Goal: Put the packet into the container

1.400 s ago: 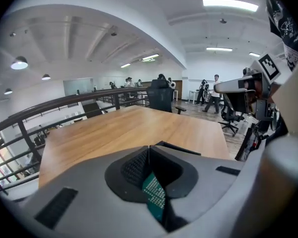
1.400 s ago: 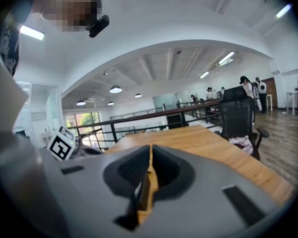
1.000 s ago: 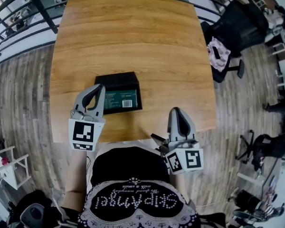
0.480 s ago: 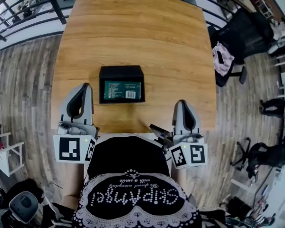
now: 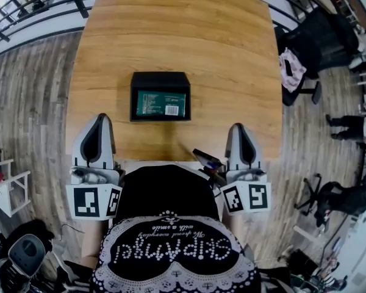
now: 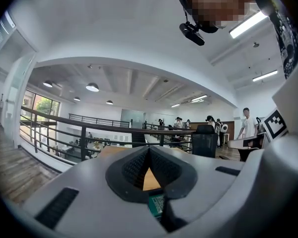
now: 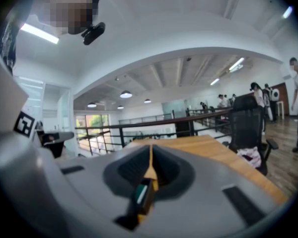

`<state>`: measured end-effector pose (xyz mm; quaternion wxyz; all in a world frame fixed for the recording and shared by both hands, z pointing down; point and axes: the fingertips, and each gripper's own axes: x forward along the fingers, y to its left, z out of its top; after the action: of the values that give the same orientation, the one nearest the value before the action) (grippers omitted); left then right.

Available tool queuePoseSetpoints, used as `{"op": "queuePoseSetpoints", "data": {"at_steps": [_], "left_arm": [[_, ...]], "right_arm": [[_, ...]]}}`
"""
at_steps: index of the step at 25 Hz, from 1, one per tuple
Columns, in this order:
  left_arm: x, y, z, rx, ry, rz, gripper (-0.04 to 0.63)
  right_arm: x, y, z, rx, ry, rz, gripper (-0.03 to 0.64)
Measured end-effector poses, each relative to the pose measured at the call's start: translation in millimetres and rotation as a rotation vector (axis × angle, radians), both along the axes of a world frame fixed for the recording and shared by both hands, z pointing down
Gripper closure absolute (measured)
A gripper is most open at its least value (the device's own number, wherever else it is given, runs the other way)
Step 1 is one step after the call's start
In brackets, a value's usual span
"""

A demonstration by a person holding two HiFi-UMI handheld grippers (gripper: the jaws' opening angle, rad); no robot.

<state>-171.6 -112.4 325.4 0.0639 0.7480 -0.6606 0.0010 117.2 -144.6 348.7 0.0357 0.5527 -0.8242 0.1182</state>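
Note:
A black container (image 5: 160, 96) sits on the wooden table (image 5: 177, 35), near its front edge. A green packet (image 5: 160, 102) with a white label lies flat inside it. My left gripper (image 5: 100, 118) is shut and empty, hovering over the table's front left edge, down and left of the container. My right gripper (image 5: 241, 127) is also shut and empty, at the front right edge. In the left gripper view the jaws (image 6: 149, 150) meet at the tips, and the green packet (image 6: 156, 205) shows through the gap below. The right gripper view shows the shut jaws (image 7: 150, 151) with the container (image 7: 142, 196) beyond them.
A black office chair (image 5: 320, 32) with a patterned cloth (image 5: 293, 67) on it stands right of the table. A metal railing (image 5: 36, 5) runs at the far left. A white stool (image 5: 3, 191) stands on the floor at left. A person (image 5: 348, 127) stands at far right.
My left gripper has drawn back from over the container's left side to the table's front edge. The right gripper has barely moved.

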Motion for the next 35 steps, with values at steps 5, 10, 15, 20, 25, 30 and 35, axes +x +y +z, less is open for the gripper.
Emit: {"op": "queuePoseSetpoints", "data": {"at_steps": [5, 10, 15, 20, 25, 30, 35], "left_arm": [[-2.5, 3.9, 3.0, -0.006, 0.007, -0.013, 0.569], [-1.8, 4.3, 2.6, -0.004, -0.008, -0.01, 0.569], [-0.3, 2.6, 0.9, -0.001, -0.012, 0.0, 0.569], [1.9, 0.9, -0.5, -0.002, -0.013, 0.006, 0.569], [6.0, -1.1, -1.6, -0.001, -0.016, 0.016, 0.569], [10.8, -3.3, -2.1, -0.002, -0.025, 0.032, 0.569], [15.5, -9.0, -1.6, 0.002, -0.023, 0.051, 0.569]], "right_arm": [[-3.5, 4.6, 2.2, -0.013, -0.002, -0.005, 0.578], [-5.6, 5.9, 2.7, -0.016, -0.003, -0.008, 0.578], [-5.5, 5.8, 1.5, -0.014, -0.001, -0.004, 0.578], [-5.6, 6.4, 0.7, -0.016, 0.003, -0.004, 0.578], [-4.5, 6.6, 0.5, -0.018, 0.013, -0.006, 0.578], [-4.4, 7.7, 0.5, -0.019, 0.028, -0.01, 0.578], [-3.4, 6.9, 1.9, -0.021, 0.036, -0.002, 0.578]]}}
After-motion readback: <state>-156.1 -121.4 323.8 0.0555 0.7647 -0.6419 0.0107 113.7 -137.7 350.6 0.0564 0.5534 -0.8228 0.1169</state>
